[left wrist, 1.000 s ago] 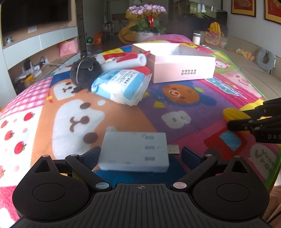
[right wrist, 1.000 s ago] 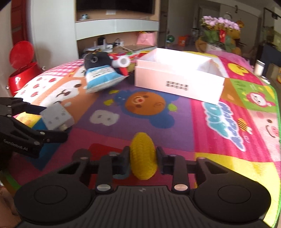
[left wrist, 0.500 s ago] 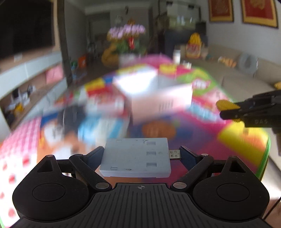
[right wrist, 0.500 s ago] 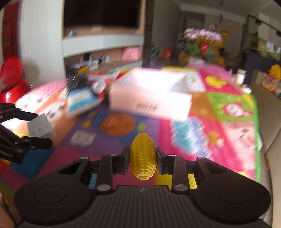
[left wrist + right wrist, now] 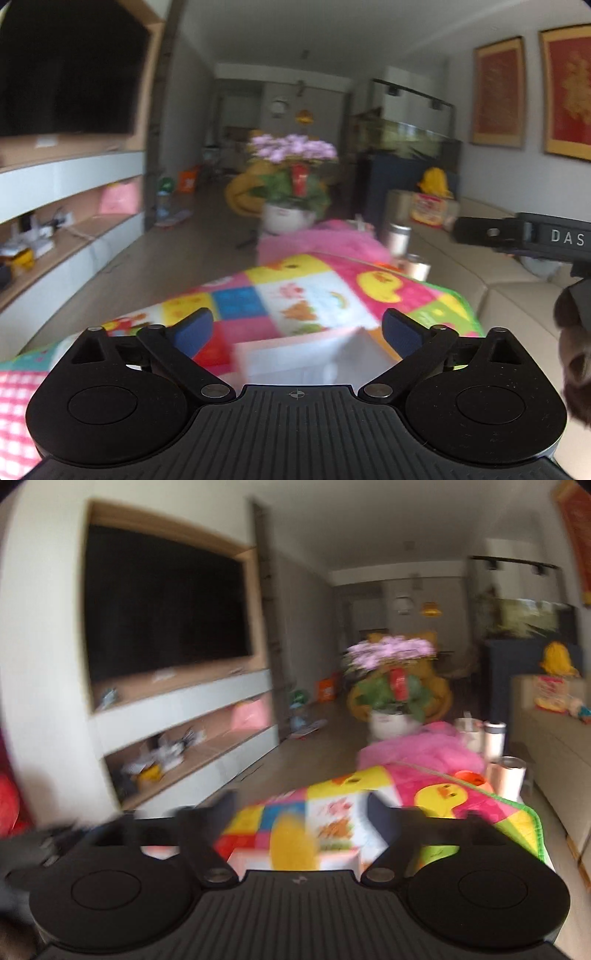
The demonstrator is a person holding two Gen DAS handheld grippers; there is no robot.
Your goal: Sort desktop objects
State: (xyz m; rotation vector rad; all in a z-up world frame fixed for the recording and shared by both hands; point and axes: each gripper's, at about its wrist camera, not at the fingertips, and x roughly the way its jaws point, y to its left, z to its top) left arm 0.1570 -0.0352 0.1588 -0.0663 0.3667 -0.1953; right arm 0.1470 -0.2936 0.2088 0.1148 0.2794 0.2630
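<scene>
In the right wrist view alone, a blurred yellow corn toy (image 5: 293, 840) shows below the open right hand-held gripper (image 5: 301, 808)

A colourful cartoon mat (image 5: 306, 295) carries a white box (image 5: 295, 354), blurred.

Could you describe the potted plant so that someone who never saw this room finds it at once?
Start at the colourful play mat and follow it to its far end, where a pink cloth lies. Behind stands the potted plant, in a white pot. Only it has pale purple flowers; the cups beside it are plain.
</scene>
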